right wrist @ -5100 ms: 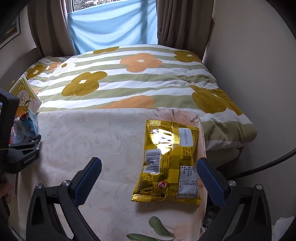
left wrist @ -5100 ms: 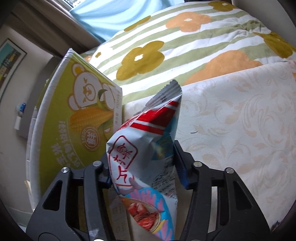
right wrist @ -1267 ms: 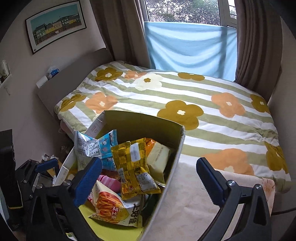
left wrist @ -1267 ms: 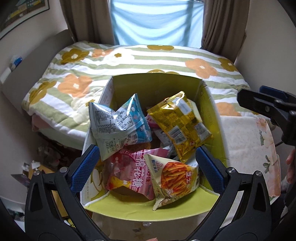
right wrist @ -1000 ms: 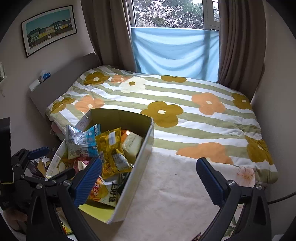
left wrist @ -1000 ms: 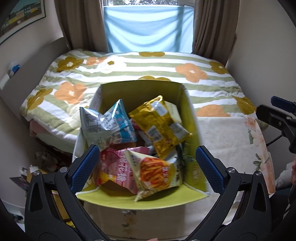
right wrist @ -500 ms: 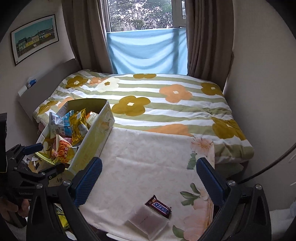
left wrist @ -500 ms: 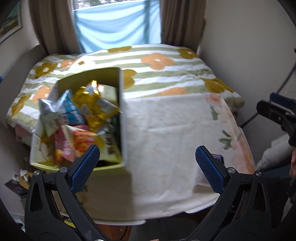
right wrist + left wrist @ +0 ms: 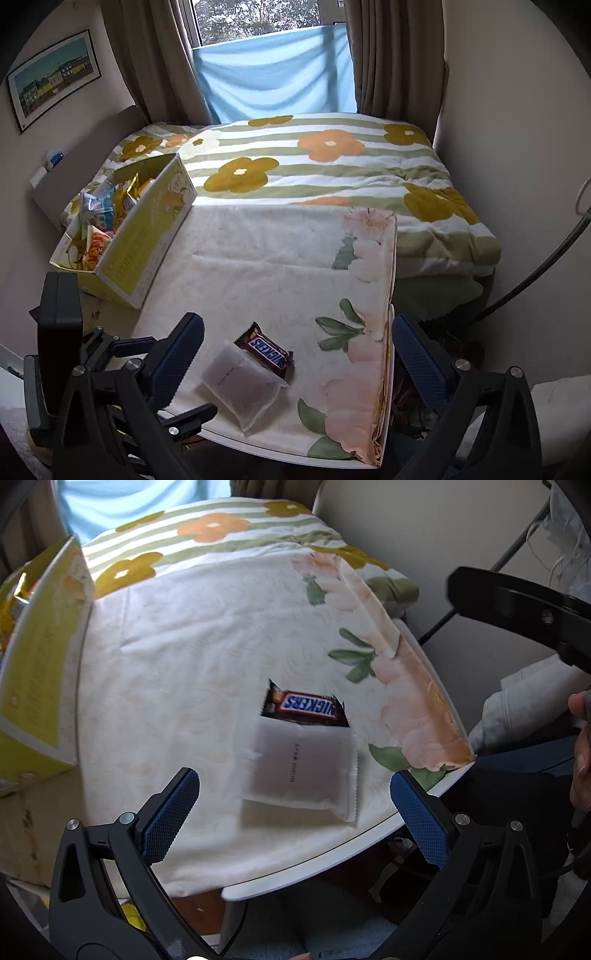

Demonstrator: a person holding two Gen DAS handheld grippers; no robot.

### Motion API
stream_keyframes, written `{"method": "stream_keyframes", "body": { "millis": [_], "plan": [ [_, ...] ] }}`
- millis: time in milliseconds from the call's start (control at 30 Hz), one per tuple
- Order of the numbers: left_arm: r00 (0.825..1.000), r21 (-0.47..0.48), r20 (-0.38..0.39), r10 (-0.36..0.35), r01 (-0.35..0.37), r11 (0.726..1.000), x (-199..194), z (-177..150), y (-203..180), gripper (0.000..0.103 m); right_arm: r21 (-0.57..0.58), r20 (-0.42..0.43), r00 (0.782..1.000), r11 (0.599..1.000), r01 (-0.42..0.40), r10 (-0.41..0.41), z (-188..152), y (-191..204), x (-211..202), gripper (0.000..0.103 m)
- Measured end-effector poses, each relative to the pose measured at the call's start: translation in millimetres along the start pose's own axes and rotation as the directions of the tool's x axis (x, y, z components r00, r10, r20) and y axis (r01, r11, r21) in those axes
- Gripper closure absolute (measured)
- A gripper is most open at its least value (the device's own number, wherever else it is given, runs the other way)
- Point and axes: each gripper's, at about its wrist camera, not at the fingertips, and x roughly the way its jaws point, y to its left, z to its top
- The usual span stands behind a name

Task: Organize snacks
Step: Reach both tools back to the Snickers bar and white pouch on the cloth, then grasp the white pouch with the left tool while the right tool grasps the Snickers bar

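Note:
A Snickers bar (image 9: 304,708) (image 9: 266,350) lies near the table's front edge, with a frosted white pouch (image 9: 300,771) (image 9: 242,386) overlapping its near side. My left gripper (image 9: 293,814) hovers open just in front of the pouch, empty. My right gripper (image 9: 295,362) is open and empty too, held higher and further back over the same two packs. The yellow-green snack box (image 9: 147,236) (image 9: 35,664) stands at the table's left edge, holding several snack bags (image 9: 103,210).
The table wears a cream floral cloth (image 9: 280,266) (image 9: 192,635); its front edge (image 9: 332,864) is close below the pouch. A flower-patterned bed (image 9: 314,166) lies beyond. A person's hand (image 9: 580,746) and the right gripper's body (image 9: 517,605) are at the right.
The left gripper's bag and the yellow bag from the table have gone into the box. Both grippers have swung away from the box, rightward and back, to the Snickers bar and pouch.

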Motion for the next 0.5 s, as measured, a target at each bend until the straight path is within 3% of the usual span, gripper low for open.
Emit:
{"method": "stream_keyframes", "body": {
  "millis": [267,400,500],
  "plan": [
    [0.993,0.050,0.033,0.115,-0.117,0.992,41,-9,-19,0.000,0.042,-0.061,0.998,0.999,-0.027,0.030,-29,-31,48,0.002],
    [0.982,0.065,0.061,0.180,-0.184,0.981,54,-12,-22,0.000,-0.040,-0.098,0.994,0.998,-0.041,0.037,-38,-28,71,0.002],
    [0.978,0.074,0.082,0.190,-0.196,0.978,58,-15,-24,0.000,-0.082,-0.129,0.989,0.994,-0.079,0.068,-41,-25,89,0.002]
  ]
}}
